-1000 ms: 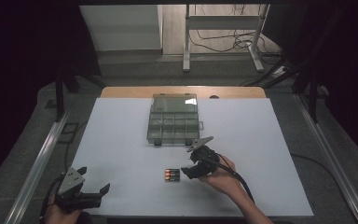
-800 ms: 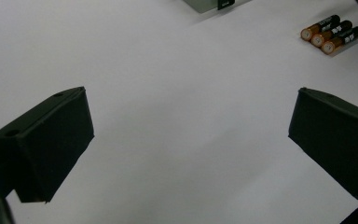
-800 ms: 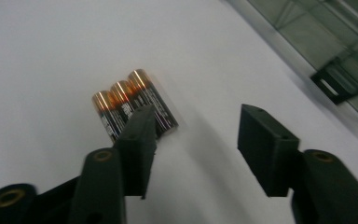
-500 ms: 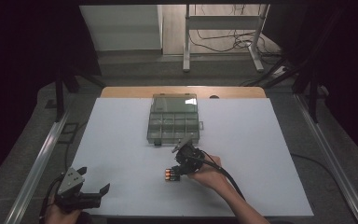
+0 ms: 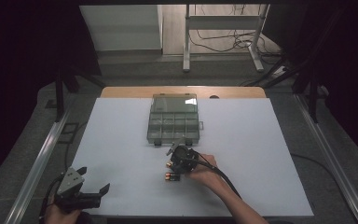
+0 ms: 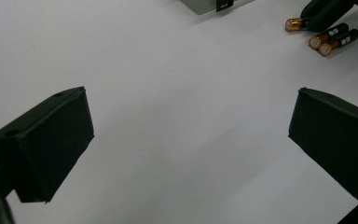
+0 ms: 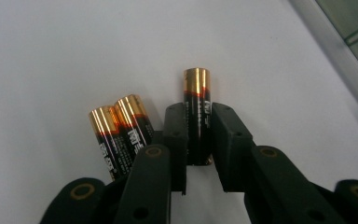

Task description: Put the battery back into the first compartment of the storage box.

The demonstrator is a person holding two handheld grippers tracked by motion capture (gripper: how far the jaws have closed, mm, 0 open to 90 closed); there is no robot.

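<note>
One battery (image 7: 197,114), long axis running away between the right gripper (image 7: 198,140) jaws, is clamped; two batteries (image 7: 120,133) lie beside it. Left gripper (image 6: 186,149) gapes wide.

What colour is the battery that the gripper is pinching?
The battery is black with a shiny copper-gold top, clearest in the right gripper view.

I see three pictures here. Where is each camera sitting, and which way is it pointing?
High view: fixed above the person's side, looking forward and down on the white table; both forearms and tongs show, by an organizer box.
Left gripper view: rides the left tongs, looking along wide-apart jaws across the table.
Right gripper view: rides the right tongs, looking down at a held battery beside two loose batteries.
Shared: the left gripper view and right gripper view both show all three batteries.
</note>
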